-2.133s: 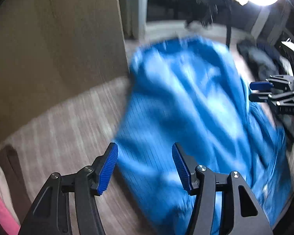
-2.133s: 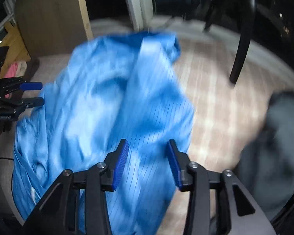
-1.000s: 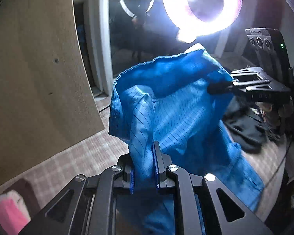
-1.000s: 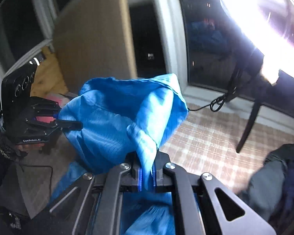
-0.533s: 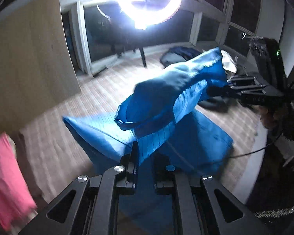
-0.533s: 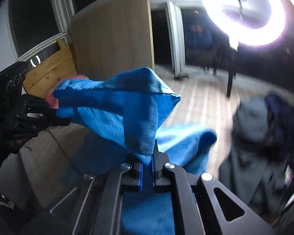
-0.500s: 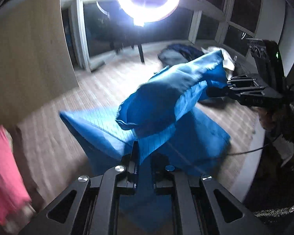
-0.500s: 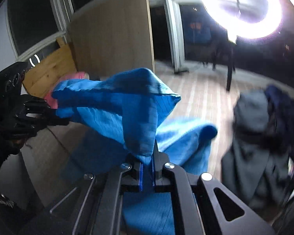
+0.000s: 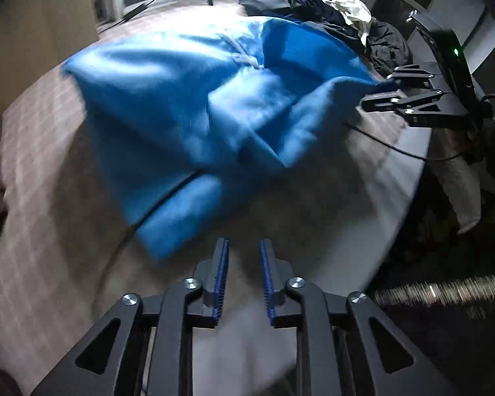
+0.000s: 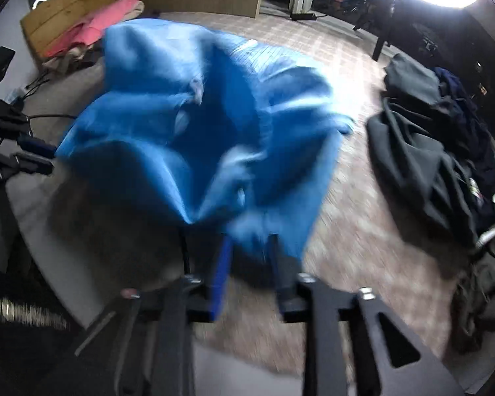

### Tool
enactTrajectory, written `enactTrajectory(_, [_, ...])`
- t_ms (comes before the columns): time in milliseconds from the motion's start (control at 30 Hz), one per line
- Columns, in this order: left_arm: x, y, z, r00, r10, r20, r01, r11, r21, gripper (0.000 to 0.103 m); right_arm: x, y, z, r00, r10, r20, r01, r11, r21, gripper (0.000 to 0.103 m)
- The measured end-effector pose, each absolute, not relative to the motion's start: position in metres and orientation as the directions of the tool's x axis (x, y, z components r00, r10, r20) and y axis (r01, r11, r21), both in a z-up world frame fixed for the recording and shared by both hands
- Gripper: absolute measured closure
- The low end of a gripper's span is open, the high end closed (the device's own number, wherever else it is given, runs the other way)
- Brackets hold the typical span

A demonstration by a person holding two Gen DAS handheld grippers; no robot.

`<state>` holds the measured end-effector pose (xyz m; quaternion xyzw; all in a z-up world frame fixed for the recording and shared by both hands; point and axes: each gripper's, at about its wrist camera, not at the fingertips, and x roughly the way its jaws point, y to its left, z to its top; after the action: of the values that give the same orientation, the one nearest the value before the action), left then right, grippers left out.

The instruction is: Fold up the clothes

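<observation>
Your left gripper [image 9: 243,275] stands narrowly parted, empty; your right gripper [image 10: 247,274] looks parted, blurred; the garment [image 9: 194,109] lies rumpled mid-surface [image 9: 313,224], one flap near the right edge; unsmoothed creases would set.

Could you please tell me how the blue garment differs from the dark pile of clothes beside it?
The blue garment is bright, a single piece, and spread wide over the middle of the table. The dark clothes pile is black and navy, with several pieces heaped at the right side. The blue garment lies loosely creased, while the pile is bunched up. Neither is folded yet.
</observation>
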<state>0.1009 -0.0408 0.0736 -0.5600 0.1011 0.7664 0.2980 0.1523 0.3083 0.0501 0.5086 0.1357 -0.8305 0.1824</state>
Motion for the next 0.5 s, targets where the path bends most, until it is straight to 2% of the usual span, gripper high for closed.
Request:
enactTrajectory(33, [0.102, -0.051, 0.083, -0.202, 0.351, -0.914, -0.553, -0.811, -0.189, 0.076, 0.159, 0.317, 0.057, -0.426, -0.166, -0.889, 0.43, -0.902, -0.038, 0.05])
enactTrajectory(167, [0.062, -0.088, 0.12, -0.298, 0.381, -0.876, -0.44, -0.869, -0.228, 0.054, 0.146, 0.329, 0.063, -0.402, -0.276, -0.873, 0.336, -0.931, 0.14, 0.049])
enactTrajectory(233, [0.03, -0.102, 0.131, -0.342, 0.392, -0.854, -0.38, -0.889, -0.256, 0.052, 0.138, 0.335, 0.066, -0.392, -0.333, -0.857, 0.283, -0.931, 0.232, 0.043])
enactTrajectory(367, [-0.033, -0.111, 0.124, -0.359, 0.425, -0.831, -0.316, -0.893, -0.321, 0.045, 0.122, 0.346, 0.07, -0.384, -0.444, -0.81, 0.171, -0.896, 0.41, 0.042])
enactTrajectory(400, [-0.047, -0.112, 0.12, -0.347, 0.444, -0.826, -0.298, -0.887, -0.352, 0.041, 0.118, 0.349, 0.071, -0.384, -0.47, -0.795, 0.142, -0.881, 0.452, 0.042])
enactTrajectory(500, [-0.083, -0.111, 0.102, -0.314, 0.48, -0.82, -0.265, -0.873, -0.409, 0.039, 0.117, 0.328, 0.06, -0.353, -0.459, -0.815, 0.158, -0.888, 0.432, 0.042])
